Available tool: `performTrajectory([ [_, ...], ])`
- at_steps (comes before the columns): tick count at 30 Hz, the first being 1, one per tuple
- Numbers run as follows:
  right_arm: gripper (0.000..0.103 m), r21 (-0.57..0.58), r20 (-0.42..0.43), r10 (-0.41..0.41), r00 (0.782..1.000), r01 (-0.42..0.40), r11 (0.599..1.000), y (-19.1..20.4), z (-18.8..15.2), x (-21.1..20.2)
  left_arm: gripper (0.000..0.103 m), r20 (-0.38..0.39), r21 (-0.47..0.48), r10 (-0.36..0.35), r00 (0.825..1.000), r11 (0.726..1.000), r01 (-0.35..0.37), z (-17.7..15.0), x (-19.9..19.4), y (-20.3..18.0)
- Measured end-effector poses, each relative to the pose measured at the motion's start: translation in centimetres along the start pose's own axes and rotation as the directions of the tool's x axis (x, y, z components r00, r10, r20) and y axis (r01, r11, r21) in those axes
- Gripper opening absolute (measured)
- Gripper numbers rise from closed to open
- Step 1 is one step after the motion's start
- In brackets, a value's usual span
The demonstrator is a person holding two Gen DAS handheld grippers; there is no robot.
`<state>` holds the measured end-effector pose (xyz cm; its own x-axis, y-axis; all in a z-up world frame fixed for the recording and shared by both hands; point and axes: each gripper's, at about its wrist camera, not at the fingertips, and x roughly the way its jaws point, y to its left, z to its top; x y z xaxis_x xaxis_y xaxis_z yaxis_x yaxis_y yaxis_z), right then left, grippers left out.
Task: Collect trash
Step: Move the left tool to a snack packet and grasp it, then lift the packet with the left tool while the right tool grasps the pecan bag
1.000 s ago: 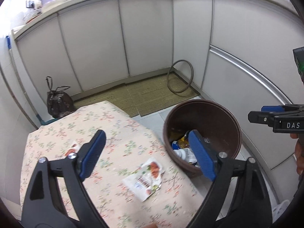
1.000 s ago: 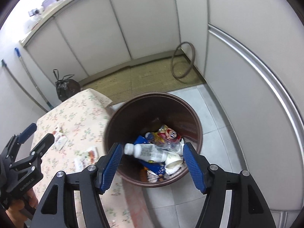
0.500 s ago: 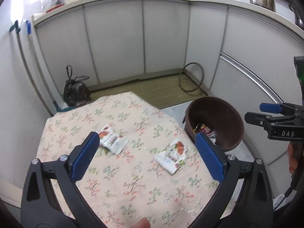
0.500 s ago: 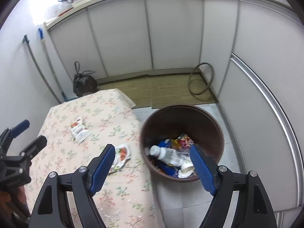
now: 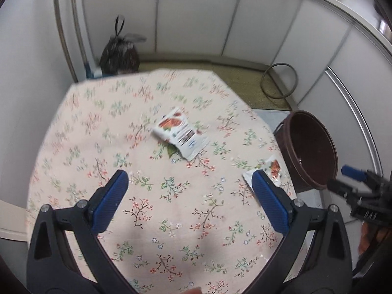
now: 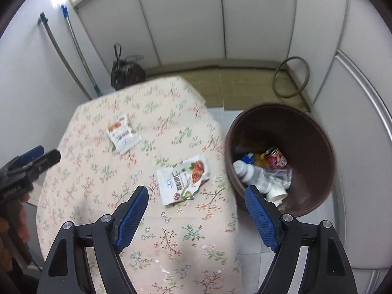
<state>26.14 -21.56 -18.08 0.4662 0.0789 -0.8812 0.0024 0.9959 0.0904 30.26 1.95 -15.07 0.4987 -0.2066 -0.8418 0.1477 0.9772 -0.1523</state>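
While both tools hang above the floral-clothed table (image 5: 98,127) with nothing between their pads, the left gripper (image 5: 189,188) is spread wide, its blue fingers (image 5: 111,196) apart and empty, and the right gripper (image 6: 196,205) is likewise released and empty, poised over the table edge nearest the bin. Straight ahead of the left gripper, a little beyond its fingertips, lies one snack wrapper (image 5: 180,133), flat on the cloth with a barcode showing; the second wrapper (image 6: 183,178) lies just ahead of the right gripper, between its fingers in that view, near the table edge and just beside the bin, and in the left view it is partly hidden behind the left gripper's right-hand finger. Both packets look empty, thin and crinkly, so I judge them very light, limp and somewhat slick: they will likely slide on the cloth instead of lifting if pushed from the side, and a pinch on a raised corner or a curled edge seems the better hold, taking care not to catch the cloth beneath. To the right of the right gripper, on the floor against the table side, stands the brown trash bin (image 6: 316,132), open-topped, already holding a white plastic bottle (image 6: 247,174), a paper cup, a colourful wrapper and other scraps at its bottom. Farther off, beyond the table, a knotted black bag (image 6: 127,71) sits on the floor by the cabinets, contents hidden.
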Motion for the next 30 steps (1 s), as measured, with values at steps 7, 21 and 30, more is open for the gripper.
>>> performTrajectory([
  [7, 0.082, -0.027, -0.044, -0.039, 0.998, 0.037, 0.999, 0.7, 0.9, 3.5, 0.074, -0.057, -0.165, -0.111, 0.992, 0.981, 0.101, 1.2, 6.3, 3.2],
  [21, 0.082, -0.040, -0.116, -0.055, 0.992, 0.051, 0.998, -0.3, 1.1, 7.2, 0.038, -0.063, -0.401, -0.196, 0.979, 0.903, 0.155, 2.2, 15.0, 4.7],
  [30, 0.082, -0.031, -0.139, -0.063, 0.988, 0.059, 0.998, -1.0, 1.0, 8.3, 0.000, -0.019, -0.438, -0.183, 0.983, 0.885, 0.156, 1.9, 14.5, 5.8],
])
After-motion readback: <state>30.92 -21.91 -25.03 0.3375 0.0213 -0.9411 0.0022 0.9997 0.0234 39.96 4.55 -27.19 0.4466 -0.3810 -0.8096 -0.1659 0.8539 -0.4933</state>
